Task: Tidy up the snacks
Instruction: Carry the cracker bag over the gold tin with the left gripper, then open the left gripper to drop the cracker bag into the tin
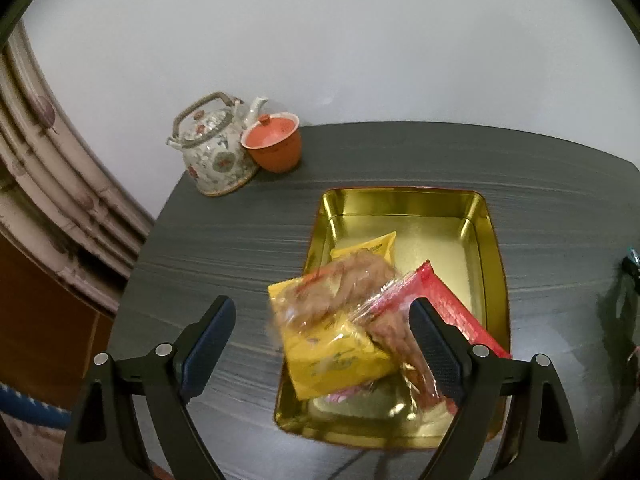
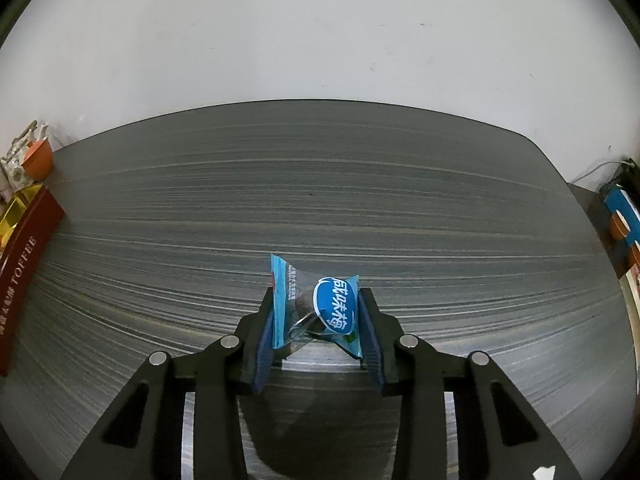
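A gold-lined tin sits on the dark grey table; in the right wrist view its red "TOFFEE" side shows at the far left. Inside it lie a yellow packet and a red packet. A blurred yellow-and-clear packet of brown snacks rests over the tin's near left rim, between the wide-apart fingers of my left gripper; neither pad presses on it. My right gripper is shut on a small blue plum-candy packet, just above the table.
A flowered teapot and an orange lidded cup stand at the table's far left corner against the white wall. Blue and orange boxes sit beyond the table's right edge. Bare tabletop stretches ahead of the right gripper.
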Demonstrator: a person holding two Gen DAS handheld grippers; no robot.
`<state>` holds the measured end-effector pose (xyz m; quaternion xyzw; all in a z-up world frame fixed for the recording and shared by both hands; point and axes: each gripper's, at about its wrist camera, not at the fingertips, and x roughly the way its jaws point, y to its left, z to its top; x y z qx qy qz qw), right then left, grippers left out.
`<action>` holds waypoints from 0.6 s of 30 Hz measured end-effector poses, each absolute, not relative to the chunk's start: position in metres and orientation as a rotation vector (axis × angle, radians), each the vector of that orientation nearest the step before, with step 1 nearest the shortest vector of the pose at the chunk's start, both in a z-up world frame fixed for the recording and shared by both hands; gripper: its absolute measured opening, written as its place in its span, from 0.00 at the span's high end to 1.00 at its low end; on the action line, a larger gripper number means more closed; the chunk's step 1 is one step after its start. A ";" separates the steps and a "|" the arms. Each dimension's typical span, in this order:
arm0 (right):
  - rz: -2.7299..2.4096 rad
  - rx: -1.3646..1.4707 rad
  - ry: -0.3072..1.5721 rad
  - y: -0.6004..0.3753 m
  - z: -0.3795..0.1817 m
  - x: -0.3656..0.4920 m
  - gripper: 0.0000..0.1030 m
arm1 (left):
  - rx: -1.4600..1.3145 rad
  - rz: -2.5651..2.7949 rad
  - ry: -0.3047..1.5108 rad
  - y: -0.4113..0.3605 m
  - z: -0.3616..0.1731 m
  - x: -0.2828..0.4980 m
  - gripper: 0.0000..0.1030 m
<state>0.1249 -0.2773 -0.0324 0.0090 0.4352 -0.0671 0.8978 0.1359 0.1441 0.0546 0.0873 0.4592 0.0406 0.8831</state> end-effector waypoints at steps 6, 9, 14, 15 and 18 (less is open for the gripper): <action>-0.104 0.030 0.887 -0.259 -0.019 0.122 0.67 | 0.164 0.078 0.940 0.150 0.057 0.118 0.14; -0.061 0.017 0.871 -0.241 -0.005 0.119 0.67 | 0.166 0.078 0.929 0.151 0.055 0.108 0.14; 0.015 -0.010 0.849 -0.200 0.017 0.114 0.67 | 0.175 0.088 0.918 0.157 0.052 0.097 0.14; 0.028 -0.014 0.847 -0.194 0.021 0.113 0.67 | 0.175 0.093 0.916 0.160 0.051 0.095 0.14; 0.085 -0.022 0.836 -0.169 0.032 0.111 0.67 | 0.172 0.105 0.914 0.168 0.049 0.089 0.14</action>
